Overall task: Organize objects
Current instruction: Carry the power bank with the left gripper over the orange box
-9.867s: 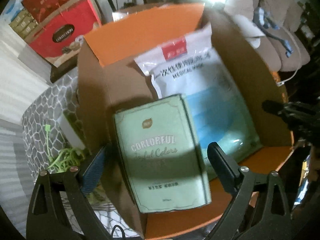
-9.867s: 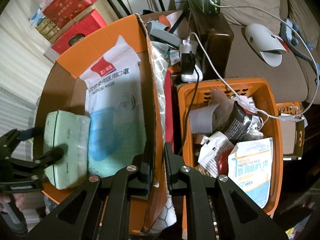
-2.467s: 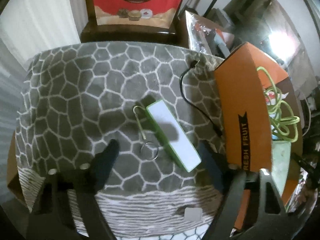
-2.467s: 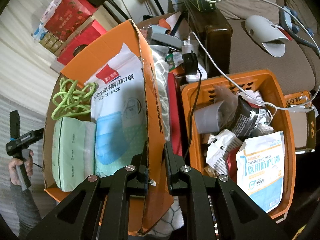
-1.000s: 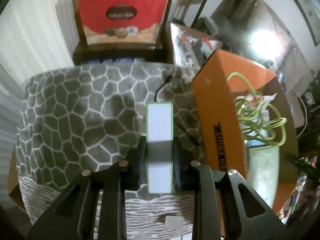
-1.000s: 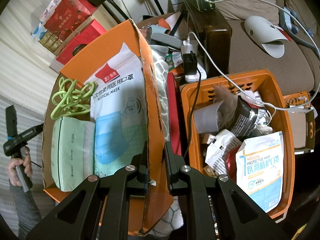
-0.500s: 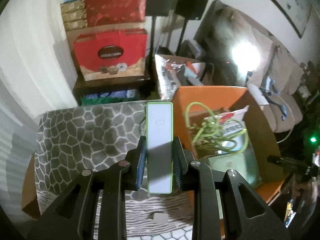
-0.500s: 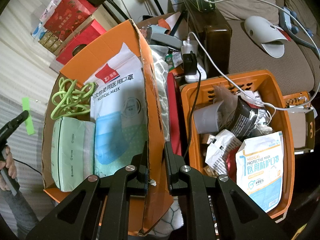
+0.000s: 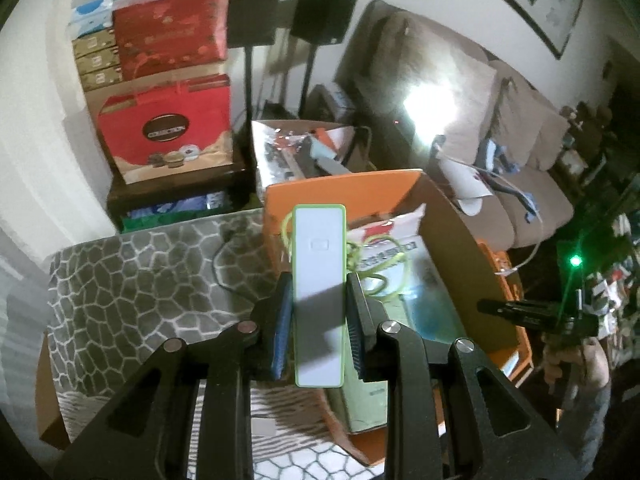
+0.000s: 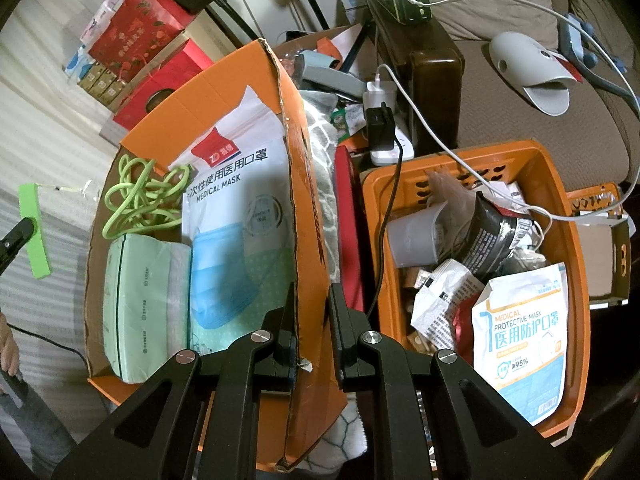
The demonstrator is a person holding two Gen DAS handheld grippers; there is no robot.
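While the left wrist view looks down its own fingers, the left tool (image 9: 319, 312) is clamped narrow on a white, green-edged power bank (image 9: 319, 280), pads against its two long sides. Its long axis runs straight ahead along the fingers, and the far end sticks out past the fingertips. That end overlaps the near-left wall of the orange carton (image 9: 460, 240), whose open inside lies ahead and to the right. In the carton sit a tangled green cable (image 9: 380, 256), a medical mask pack (image 9: 404, 248) and a pale green box (image 9: 368, 400). Left of the carton is the bench (image 9: 132, 280) under a grey pebble-patterned cloth. The tool points steeply downward, raised off the cloth. At the right edge a hand (image 9: 576, 360) holds the other device.

From the right wrist view, the right tool (image 10: 312, 320) is closed to a thin gap on the carton's right wall, one finger inside and one outside (apparently steadying it). The power bank shows at the far left as a green edge, outside the carton's left wall. Since the left hand carries it and is nearer, the likely move is rightward over that wall, then down into free space by the cable. An orange basket (image 10: 568, 216) of packets sits on the right.
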